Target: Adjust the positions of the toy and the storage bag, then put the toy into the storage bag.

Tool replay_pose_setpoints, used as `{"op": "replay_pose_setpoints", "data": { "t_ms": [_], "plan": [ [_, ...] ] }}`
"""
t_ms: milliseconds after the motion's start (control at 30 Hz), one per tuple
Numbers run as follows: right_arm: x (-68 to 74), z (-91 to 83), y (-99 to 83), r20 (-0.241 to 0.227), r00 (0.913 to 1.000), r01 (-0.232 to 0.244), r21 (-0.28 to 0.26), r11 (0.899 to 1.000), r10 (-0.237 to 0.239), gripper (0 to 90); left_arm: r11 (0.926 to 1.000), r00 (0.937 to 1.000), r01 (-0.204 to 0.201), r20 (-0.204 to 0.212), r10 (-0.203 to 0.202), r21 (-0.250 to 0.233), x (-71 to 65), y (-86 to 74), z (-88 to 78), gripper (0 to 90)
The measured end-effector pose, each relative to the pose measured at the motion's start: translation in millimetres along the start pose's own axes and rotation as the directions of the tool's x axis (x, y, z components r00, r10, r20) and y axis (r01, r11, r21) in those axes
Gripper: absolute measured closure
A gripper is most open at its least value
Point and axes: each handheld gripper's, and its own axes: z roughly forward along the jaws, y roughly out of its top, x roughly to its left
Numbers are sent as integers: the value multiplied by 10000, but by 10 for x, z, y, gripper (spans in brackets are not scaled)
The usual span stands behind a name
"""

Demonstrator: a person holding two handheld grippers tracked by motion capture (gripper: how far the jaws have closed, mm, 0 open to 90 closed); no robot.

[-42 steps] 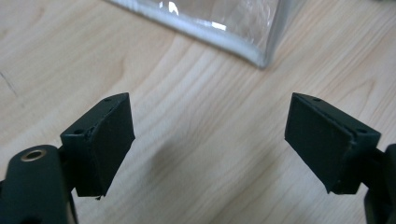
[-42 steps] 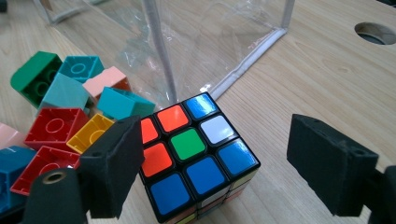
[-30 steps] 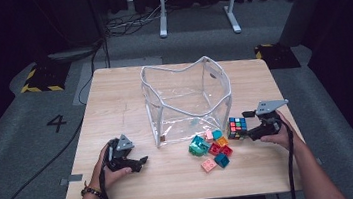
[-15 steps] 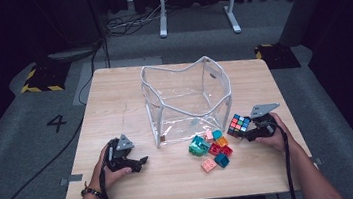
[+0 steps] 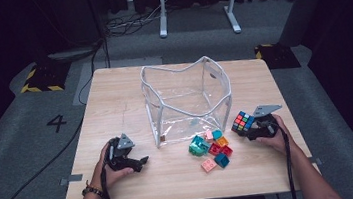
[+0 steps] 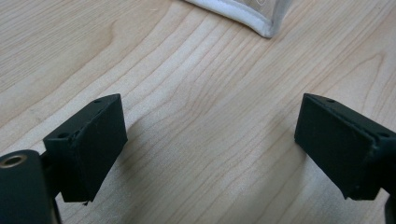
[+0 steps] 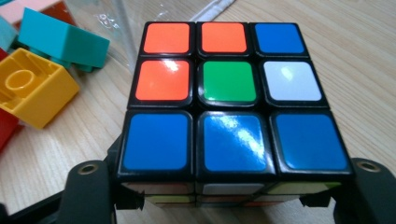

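Note:
A scrambled puzzle cube [image 5: 243,121] [image 7: 229,98] sits at the table's right side, beside the clear bag. My right gripper [image 5: 247,127] [image 7: 229,186] has just been closing and is now shut on the cube, one black jaw against each side of it. My left gripper [image 5: 139,162] [image 6: 210,144] rests low over the wood at the front left. Its jaws have just been opening and stand wide apart with only bare table between them.
A clear plastic bag [image 5: 156,107] with white piping stands open mid-table; its corner [image 6: 243,18] lies ahead of the left jaws. Several coloured bricks [image 5: 211,148] lie in front of it, with a yellow brick [image 7: 32,93] and a teal brick [image 7: 60,42] left of the cube.
The right hand has sunk a little and its jaws have closed in on the cube. The left hand has stayed where it was.

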Motion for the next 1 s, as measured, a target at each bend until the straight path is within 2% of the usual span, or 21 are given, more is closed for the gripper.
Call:
{"op": "replay_pose_setpoints", "data": {
  "t_ms": [200,300,333,433,600,667,800,833,967,1000],
  "plan": [
    [1,0,-2,155,9999,21,-61,10000,-20,338,10000,10000,-7,8,7,56,5,0,-2,92],
    [-5,-8,1,384,9992,78,-43,10000,-76,338,10000,10000,-27,-27,28,75,8,3,-4,91],
    [-9,-16,-3,515,9987,46,-65,10000,-43,338,9999,10000,81,16,-81,60,3,1,0,88],
    [-24,-41,-9,512,9987,-30,-192,9998,40,338,9998,9997,204,162,-205,46,-2,0,12,82],
    [-35,-71,1,673,9977,39,-258,9997,-21,339,9997,9997,222,130,-223,24,-3,-1,13,82],
    [-28,-82,9,614,9980,-142,-320,9994,161,339,9998,9997,171,153,-172,49,1,1,11,82],
    [-35,-109,27,629,9979,-116,-456,9989,144,339,9998,9997,170,158,-172,112,2,1,7,82],
    [-30,-119,35,605,9978,-245,-521,9983,277,339,9998,9997,220,125,-221,36,-3,-1,12,82],
    [-28,-174,71,686,9970,-319,-740,9967,370,339,9999,9998,128,152,-128,9,4,3,17,80],
    [-29,-185,77,725,9968,-274,-792,9965,332,339,10000,10000,29,44,-29,-4,14,8,16,79]
  ]
}}
